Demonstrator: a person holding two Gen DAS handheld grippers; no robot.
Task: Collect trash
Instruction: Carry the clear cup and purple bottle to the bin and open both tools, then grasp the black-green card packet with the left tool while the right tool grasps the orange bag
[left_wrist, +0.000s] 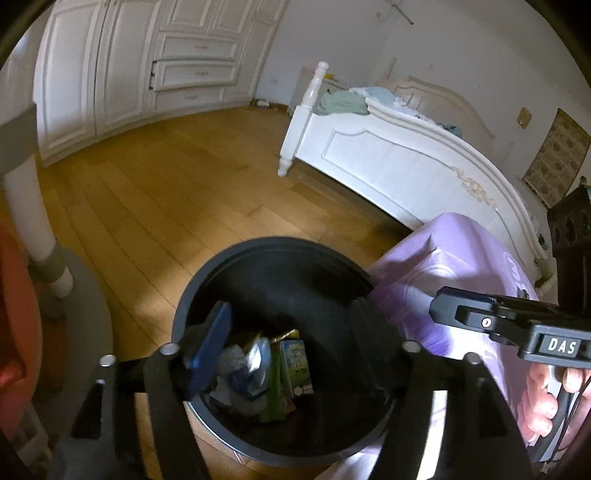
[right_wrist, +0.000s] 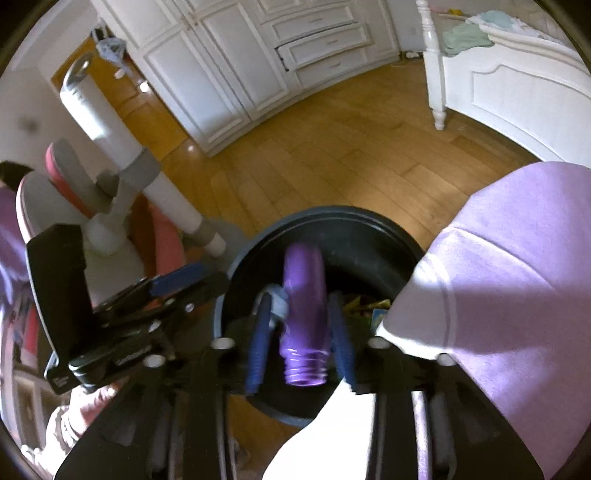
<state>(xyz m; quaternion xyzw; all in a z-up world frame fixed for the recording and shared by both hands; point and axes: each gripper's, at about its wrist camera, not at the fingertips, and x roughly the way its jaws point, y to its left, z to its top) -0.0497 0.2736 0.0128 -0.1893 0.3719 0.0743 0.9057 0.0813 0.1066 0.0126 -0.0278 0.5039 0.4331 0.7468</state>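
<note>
Right wrist view: my right claw (right_wrist: 301, 332) hangs over the black bin (right_wrist: 369, 221), blue fingers (right_wrist: 258, 339) spread either side of a purple bottle (right_wrist: 304, 310). I see gaps at both pads, so no pinch; the bottle is blurred, neck toward me, body pointing to twelve o'clock inside the rim. My left claw (right_wrist: 207, 280) sits at nine o'clock, at the bin's edge. Left wrist view: that claw (left_wrist: 288, 347) stands wide apart above the bin (left_wrist: 207, 280), nothing between its fingers. Trash (left_wrist: 266, 369) lies on the bin's bottom: cartons and wrappers. A white bed (left_wrist: 388, 158) stands at one o'clock across the wood floor (left_wrist: 166, 192).
</note>
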